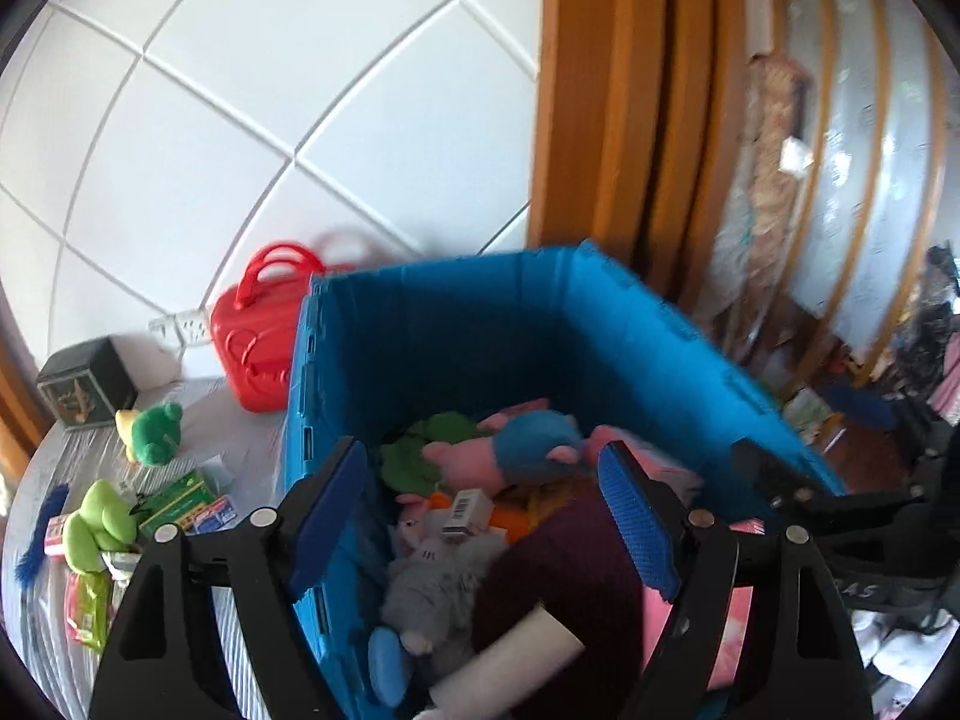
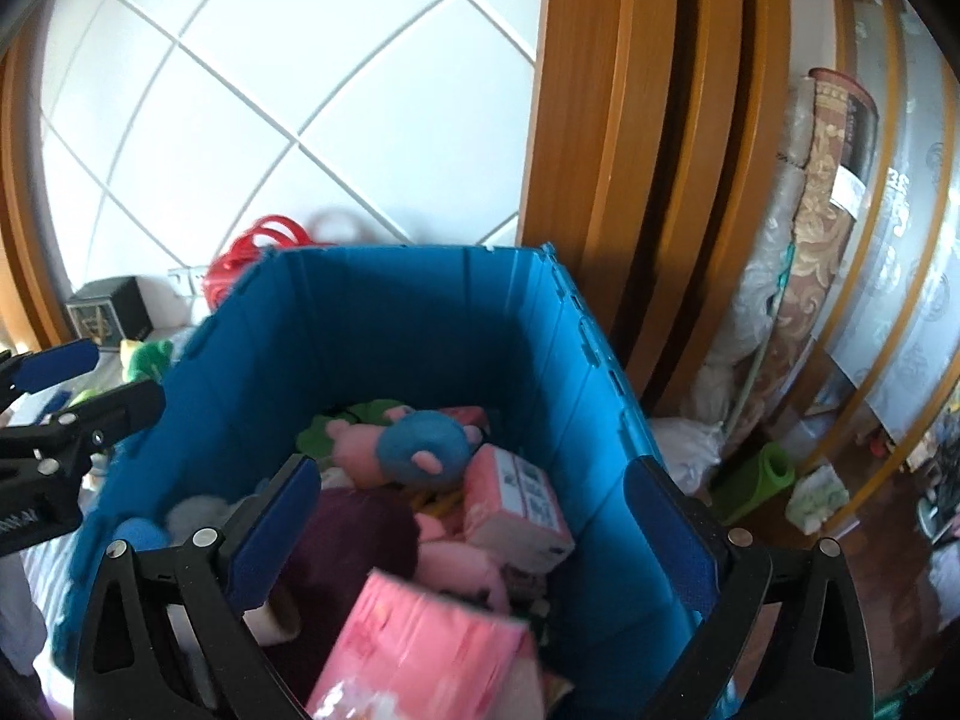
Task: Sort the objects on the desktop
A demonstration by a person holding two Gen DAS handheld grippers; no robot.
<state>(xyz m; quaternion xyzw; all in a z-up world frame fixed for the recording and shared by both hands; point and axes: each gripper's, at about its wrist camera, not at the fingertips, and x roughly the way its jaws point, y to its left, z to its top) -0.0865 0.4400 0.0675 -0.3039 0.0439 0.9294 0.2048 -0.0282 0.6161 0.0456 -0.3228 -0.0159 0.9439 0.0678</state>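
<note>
The left tongs (image 1: pixel 483 516) are spread wide and hold nothing; they hang over the near-left corner of the blue crate (image 1: pixel 480 324), one blue pad outside the left wall, the other over the contents. The right tongs (image 2: pixel 474 531) are also spread and grip nothing, both pads inside the crate's walls. Just below and between them a pink pack (image 2: pixel 432 654) shows blurred, touching neither pad.

Inside the crate lie a pink-and-blue plush (image 1: pixel 516 450), a green plush (image 1: pixel 414 456) behind it, a grey plush (image 1: pixel 432 588), a maroon cloth (image 1: pixel 558 576), a small barcoded box (image 1: pixel 465 510) and a pink carton (image 2: pixel 519 507) against the right wall.

On the bench (image 1: pixel 240 450) left of the crate, a red case (image 1: pixel 258 342) stands touching the crate's back corner. Farther left are a dark box (image 1: pixel 87 387), a dark green frog (image 1: pixel 153 432), a lime frog (image 1: pixel 99 525), a green packet (image 1: pixel 180 498) and a blue tassel (image 1: pixel 39 534).
</note>
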